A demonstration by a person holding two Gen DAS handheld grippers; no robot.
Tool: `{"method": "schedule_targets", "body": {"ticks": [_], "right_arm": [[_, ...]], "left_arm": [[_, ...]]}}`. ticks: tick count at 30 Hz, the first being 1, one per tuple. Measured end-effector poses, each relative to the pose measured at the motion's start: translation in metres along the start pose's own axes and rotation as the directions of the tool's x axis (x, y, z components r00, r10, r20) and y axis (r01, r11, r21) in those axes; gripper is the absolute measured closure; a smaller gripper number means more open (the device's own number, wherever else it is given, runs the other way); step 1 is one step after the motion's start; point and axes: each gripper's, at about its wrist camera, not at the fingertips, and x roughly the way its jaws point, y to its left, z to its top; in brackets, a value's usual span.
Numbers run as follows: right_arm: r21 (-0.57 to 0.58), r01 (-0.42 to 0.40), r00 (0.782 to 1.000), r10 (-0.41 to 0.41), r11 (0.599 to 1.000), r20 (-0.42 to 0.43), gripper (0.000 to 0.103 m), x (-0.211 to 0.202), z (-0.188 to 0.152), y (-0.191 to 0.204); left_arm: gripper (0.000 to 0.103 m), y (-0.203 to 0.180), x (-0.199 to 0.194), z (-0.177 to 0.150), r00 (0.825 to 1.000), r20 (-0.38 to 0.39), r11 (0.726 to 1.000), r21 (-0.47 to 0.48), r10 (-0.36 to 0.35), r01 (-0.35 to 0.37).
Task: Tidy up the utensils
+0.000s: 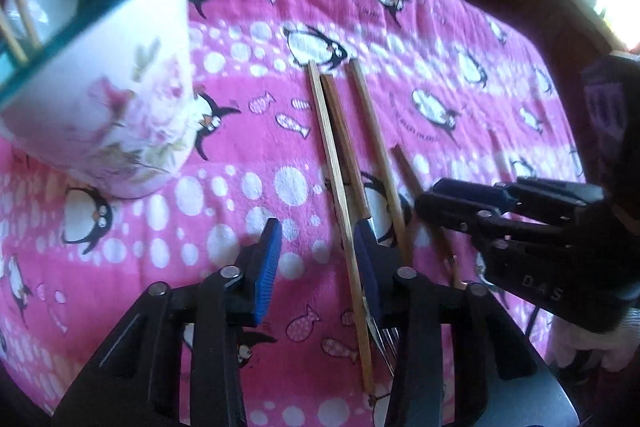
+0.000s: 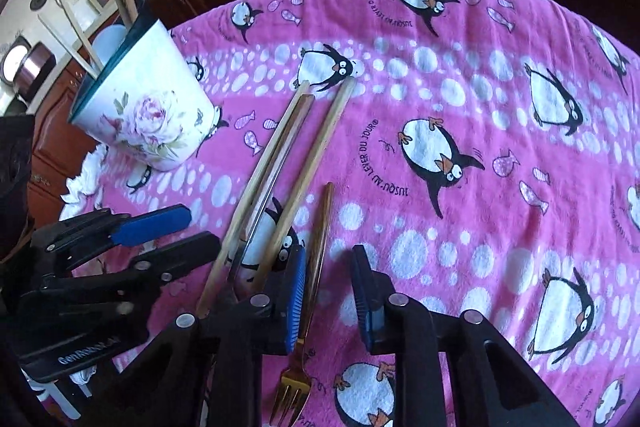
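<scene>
Both grippers are lowered for a pickup: the left gripper [image 1: 316,259] is spread unclenched astride a wooden-handled utensil [image 1: 340,183], the right gripper [image 2: 328,291] likewise astride the gold fork [image 2: 316,275], with the floral holder [image 2: 148,111] at ten o'clock.

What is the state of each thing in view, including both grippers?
left gripper: open, one wooden handle between its jaws.
right gripper: open, fork handle between its jaws, not clamped.
fork: lying flat on the cloth.
three wooden-handled utensils: lying side by side on the cloth.
floral cup: standing on the cloth, utensils inside.
</scene>
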Motion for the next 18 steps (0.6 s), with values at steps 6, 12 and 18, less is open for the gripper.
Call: {"method": "schedule_targets", "body": {"ticks": [6, 12, 18], "right_arm": [[-0.013, 0.006, 1.000, -0.006, 1.000, 0.009, 0.095, -0.001, 0.002, 0.002], [0.018, 0.031, 0.999, -0.031, 0.999, 0.032, 0.095, -0.017, -0.002, -0.019], [0.050, 0.065, 0.997, -0.066, 0.997, 0.029, 0.095, -0.027, -0.008, -0.042]], "left_arm": [[0.098, -0.001, -0.002, 0.003, 1.000, 0.018, 1.000, -0.004, -0.017, 0.017], [0.101, 0.021, -0.017, -0.009, 1.000, 0.022, 1.000, -0.020, 0.017, -0.016], [0.101, 0.035, -0.031, -0.017, 1.000, 0.019, 0.999, -0.037, 0.007, -0.006]]}}
